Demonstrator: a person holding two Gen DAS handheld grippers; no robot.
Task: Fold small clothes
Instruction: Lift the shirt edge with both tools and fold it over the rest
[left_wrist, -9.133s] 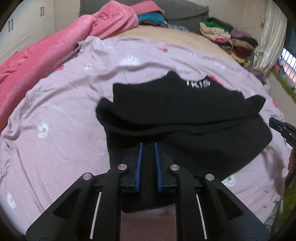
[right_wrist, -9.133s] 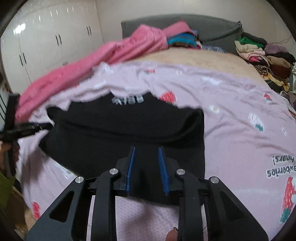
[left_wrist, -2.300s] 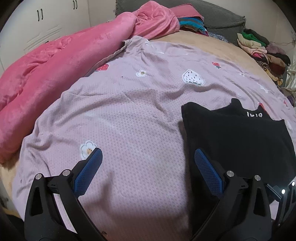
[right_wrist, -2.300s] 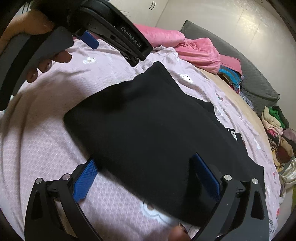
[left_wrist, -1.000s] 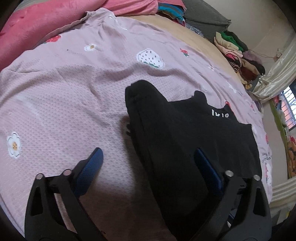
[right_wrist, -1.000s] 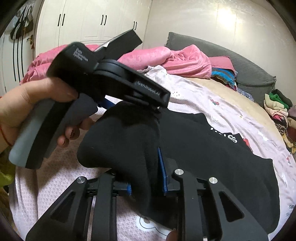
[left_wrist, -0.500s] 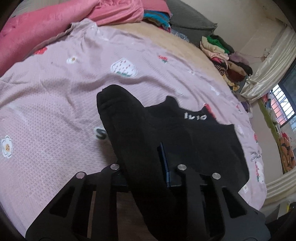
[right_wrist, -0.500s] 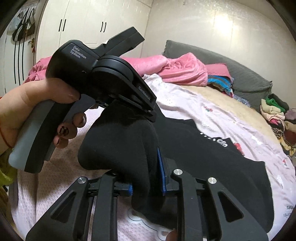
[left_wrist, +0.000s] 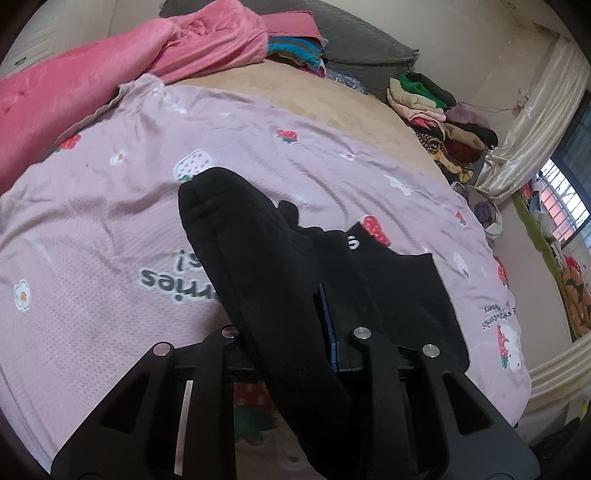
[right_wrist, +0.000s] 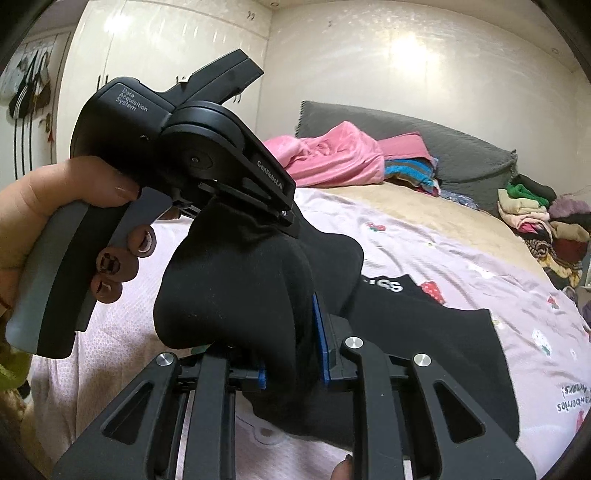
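Right wrist view: both grippers, left (right_wrist: 291, 225) and right (right_wrist: 291, 350), pinch the black shirt's (right_wrist: 424, 350) near edge, its lettered collar end lying flat ahead on the bedsheet (right_wrist: 461, 258).

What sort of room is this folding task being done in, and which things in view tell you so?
Most likely a home bedroom: a bed with a strawberry-print sheet, a pink blanket bunched by the grey headboard, and white wardrobe doors.
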